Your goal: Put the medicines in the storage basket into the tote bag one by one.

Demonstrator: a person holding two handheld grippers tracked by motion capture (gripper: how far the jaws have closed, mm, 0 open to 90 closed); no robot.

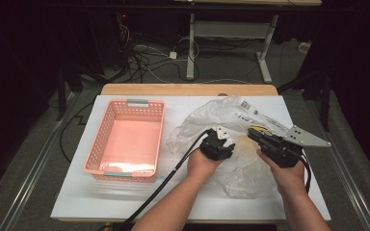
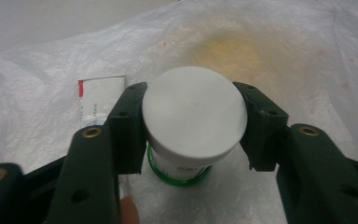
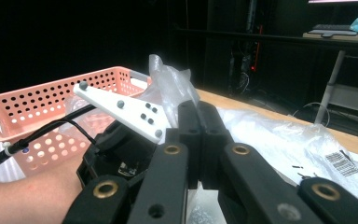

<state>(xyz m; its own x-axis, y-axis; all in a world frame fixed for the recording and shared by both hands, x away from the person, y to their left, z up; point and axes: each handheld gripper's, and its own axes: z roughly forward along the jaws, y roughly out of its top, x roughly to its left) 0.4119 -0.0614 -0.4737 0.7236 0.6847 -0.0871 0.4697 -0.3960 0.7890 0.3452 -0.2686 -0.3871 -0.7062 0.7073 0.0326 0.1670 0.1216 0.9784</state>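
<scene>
A crumpled clear plastic bag [image 1: 231, 118] lies on the white table [image 1: 125, 197], right of centre. My left gripper [image 1: 218, 139] reaches down into it. In the left gripper view, that gripper [image 2: 192, 99] has both pads pressed on the white cap of a small jar [image 2: 193, 123] with a green ring below the cap. My right gripper [image 1: 252, 133] is beside it at the bag's right. Seen close up, the right gripper [image 3: 198, 109] has its jaws together, pinching a fold of the bag's film [image 3: 170, 79] that stands up above the tips.
An empty pink perforated basket [image 1: 125, 139] stands on the table's left half, and its wall [image 3: 46, 98] shows beyond the left hand. A red-and-white printed label [image 2: 100, 95] and a yellow patch [image 2: 228, 53] show through the film. Cables trail off the front edge.
</scene>
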